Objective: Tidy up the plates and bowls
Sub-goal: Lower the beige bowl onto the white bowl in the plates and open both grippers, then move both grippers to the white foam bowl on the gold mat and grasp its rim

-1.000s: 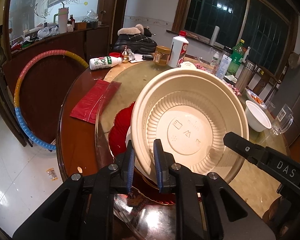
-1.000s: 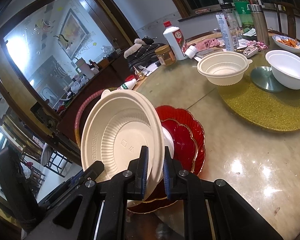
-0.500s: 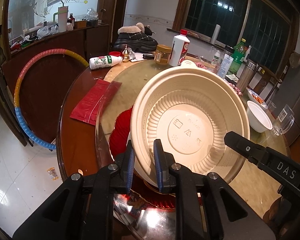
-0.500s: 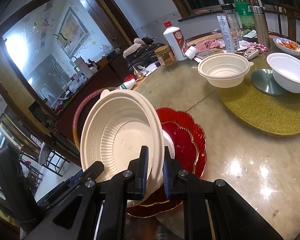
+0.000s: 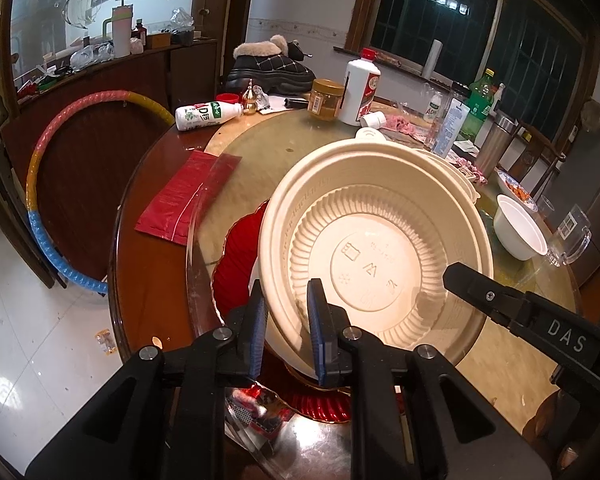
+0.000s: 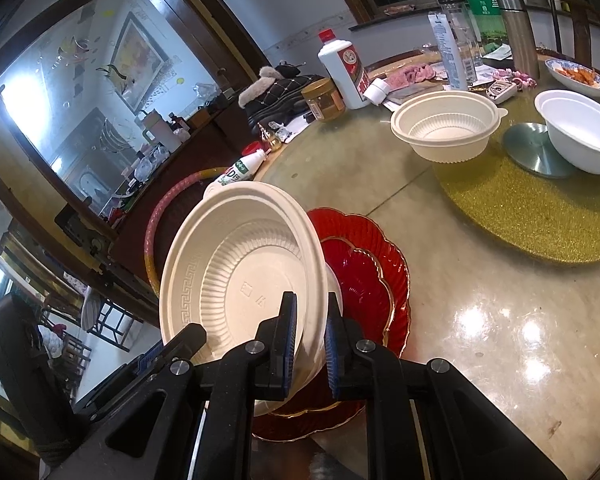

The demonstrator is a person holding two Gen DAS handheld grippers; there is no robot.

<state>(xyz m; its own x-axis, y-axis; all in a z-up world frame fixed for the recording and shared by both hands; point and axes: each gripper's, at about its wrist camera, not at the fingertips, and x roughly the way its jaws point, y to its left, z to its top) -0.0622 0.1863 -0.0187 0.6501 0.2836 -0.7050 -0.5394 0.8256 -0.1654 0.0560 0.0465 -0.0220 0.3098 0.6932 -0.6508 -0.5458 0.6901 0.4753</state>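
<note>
Both grippers clamp the rim of one large cream plastic bowl (image 5: 380, 248), held tilted on its side above a stack of red scalloped plates (image 6: 364, 276). My left gripper (image 5: 286, 320) is shut on the bowl's lower rim, facing its underside. My right gripper (image 6: 310, 340) is shut on the opposite rim, facing its inside (image 6: 240, 280). The red plates show under the bowl in the left wrist view (image 5: 236, 256). A smaller cream bowl (image 6: 446, 126) and a white bowl (image 6: 580, 136) stand farther back on the table.
A round table with a glass turntable (image 6: 480, 280) and a gold glitter mat (image 6: 532, 208). Bottles, a jar (image 5: 326, 98) and clutter line the far edge. A red packet (image 5: 184, 196) lies at left. A hoop (image 5: 40, 184) leans against a cabinet.
The bowl and both grippers have shifted only slightly; the grip on the rim is the same.
</note>
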